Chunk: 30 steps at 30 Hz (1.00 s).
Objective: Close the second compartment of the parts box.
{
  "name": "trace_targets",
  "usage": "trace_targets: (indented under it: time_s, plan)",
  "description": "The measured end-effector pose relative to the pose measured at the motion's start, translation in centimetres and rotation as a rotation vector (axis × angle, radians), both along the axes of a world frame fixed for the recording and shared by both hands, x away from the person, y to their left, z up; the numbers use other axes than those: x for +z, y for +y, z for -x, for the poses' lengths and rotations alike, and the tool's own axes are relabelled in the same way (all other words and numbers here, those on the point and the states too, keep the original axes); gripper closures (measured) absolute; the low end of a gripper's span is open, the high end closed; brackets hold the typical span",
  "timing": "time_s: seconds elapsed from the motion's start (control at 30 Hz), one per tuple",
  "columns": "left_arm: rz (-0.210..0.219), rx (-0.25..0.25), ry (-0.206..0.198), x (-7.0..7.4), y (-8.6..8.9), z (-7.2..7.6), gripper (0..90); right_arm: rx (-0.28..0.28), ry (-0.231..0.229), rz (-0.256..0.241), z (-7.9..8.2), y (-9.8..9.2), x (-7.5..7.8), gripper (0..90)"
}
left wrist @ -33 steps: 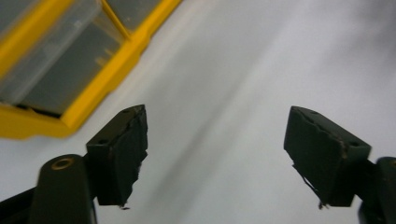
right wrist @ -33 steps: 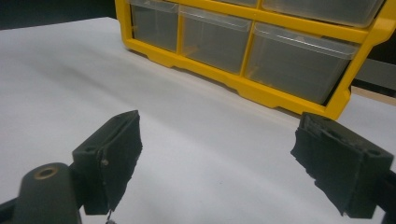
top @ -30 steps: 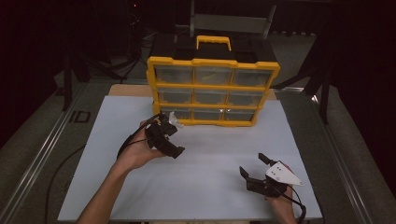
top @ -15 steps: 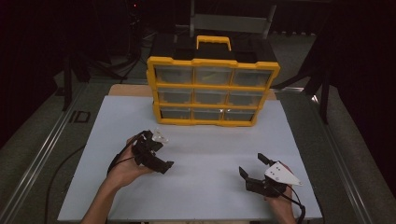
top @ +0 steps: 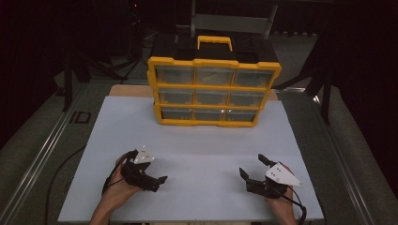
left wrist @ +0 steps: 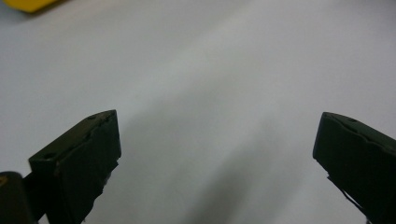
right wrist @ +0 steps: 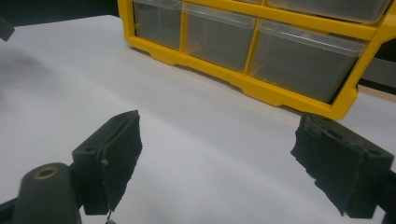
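Both claws rest low on the white tabletop (top: 197, 145), neither engaged with the yellow drawer cabinet (top: 213, 91), which stands upper centre of the high view, well apart from them. The left claw (top: 157, 180), lower left, is spread wide and empty; the right claw (top: 253, 171), lower right, likewise. Judging by this, the next move calls for reaching forward to a drawer front. No readable writing or brand shows.

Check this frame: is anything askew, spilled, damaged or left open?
Nothing stands out. The yellow drawer organizer stands upright and square on the white mat, every drawer looking shut. The left gripper and right gripper are both open and empty, apart from it.
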State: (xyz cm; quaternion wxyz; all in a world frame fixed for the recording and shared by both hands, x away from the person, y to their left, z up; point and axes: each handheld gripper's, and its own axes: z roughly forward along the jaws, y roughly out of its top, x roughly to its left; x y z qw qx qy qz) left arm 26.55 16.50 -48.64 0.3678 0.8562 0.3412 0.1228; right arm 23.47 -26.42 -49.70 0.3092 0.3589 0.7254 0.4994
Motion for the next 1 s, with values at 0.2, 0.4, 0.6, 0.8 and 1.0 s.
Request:
trace_targets:
  time_s: [0.2, 0.4, 0.6, 0.8, 1.0]
  plan:
    - [0.071, 0.007, -0.115, -0.7, 1.2, 1.3, 0.8, 0.012, -0.007, 0.002, 0.0, 0.2, 0.0, 14.4]
    - [0.121, 0.037, -0.197, -1.1, 2.1, 2.1, 0.2, 0.026, -0.023, -0.006, 0.1, 0.3, 0.0, 14.0]
    - [0.221, 0.114, -0.286, -0.4, 3.7, 2.6, 0.2, 0.038, -0.038, -0.022, 0.2, 0.3, 0.0, 13.9]
    - [0.303, 0.184, -0.331, 0.0, 4.7, 2.7, 0.2, 0.053, -0.069, -0.039, -0.1, 0.1, -0.2, 13.1]
    - [0.316, 0.198, -0.373, 0.2, 4.8, 3.0, 0.2, 0.056, -0.049, -0.045, -0.1, 0.1, -0.2, 12.8]
